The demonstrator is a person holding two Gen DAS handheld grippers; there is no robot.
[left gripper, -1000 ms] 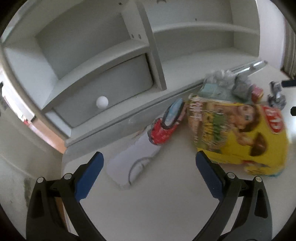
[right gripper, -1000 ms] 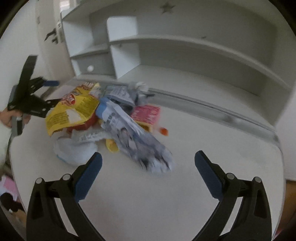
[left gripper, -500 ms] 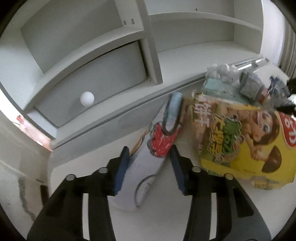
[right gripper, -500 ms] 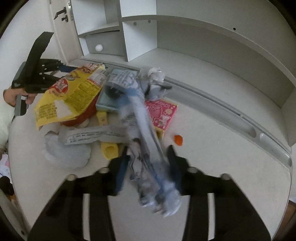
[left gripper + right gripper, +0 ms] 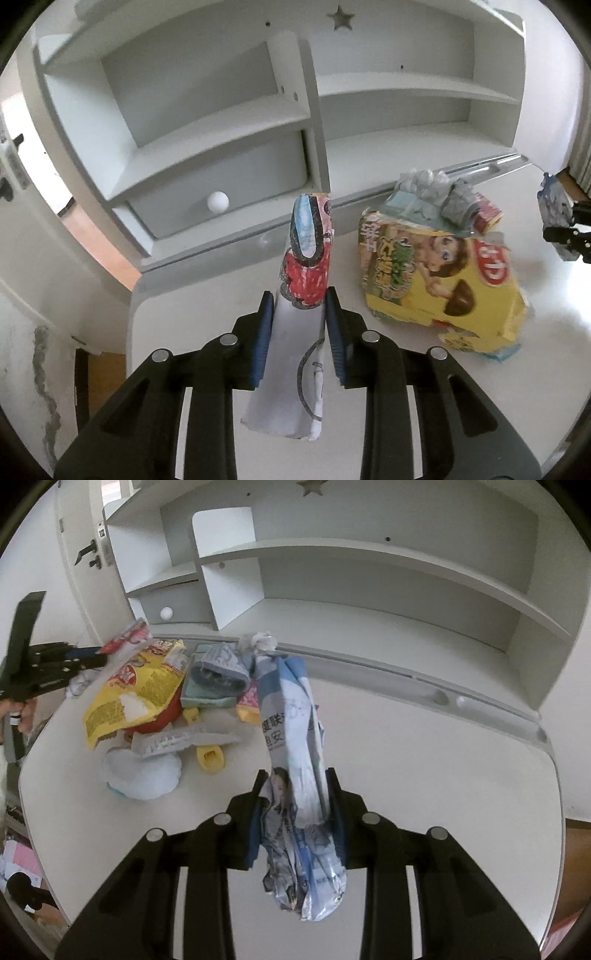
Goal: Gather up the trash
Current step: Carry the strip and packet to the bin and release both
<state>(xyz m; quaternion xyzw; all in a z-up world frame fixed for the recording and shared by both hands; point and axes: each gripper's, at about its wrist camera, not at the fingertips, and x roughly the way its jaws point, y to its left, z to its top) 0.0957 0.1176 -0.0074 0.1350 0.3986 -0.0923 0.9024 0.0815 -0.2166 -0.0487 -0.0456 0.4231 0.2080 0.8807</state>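
Note:
My left gripper [image 5: 298, 308] is shut on a white wrapper with red and blue print [image 5: 306, 266] and holds it lifted above the white desk [image 5: 207, 325]. My right gripper [image 5: 295, 786] is shut on a crumpled blue and white bag [image 5: 295, 768], also lifted off the desk. A pile of trash stays on the desk: a yellow snack bag [image 5: 436, 284] [image 5: 136, 690], a grey crumpled wrapper [image 5: 218, 668], a white tissue wad [image 5: 142, 771] and a yellow piece [image 5: 210, 760]. The left gripper shows at the left of the right wrist view [image 5: 55, 664].
A white shelf unit [image 5: 351, 572] with a drawer and round knob [image 5: 218, 201] stands at the back of the desk. A raised ledge [image 5: 424, 694] runs along its foot. The desk's front and right edges are close [image 5: 554, 775].
Both grippers were open a second ago. Each has closed on its piece of trash and lifted it off the desk.

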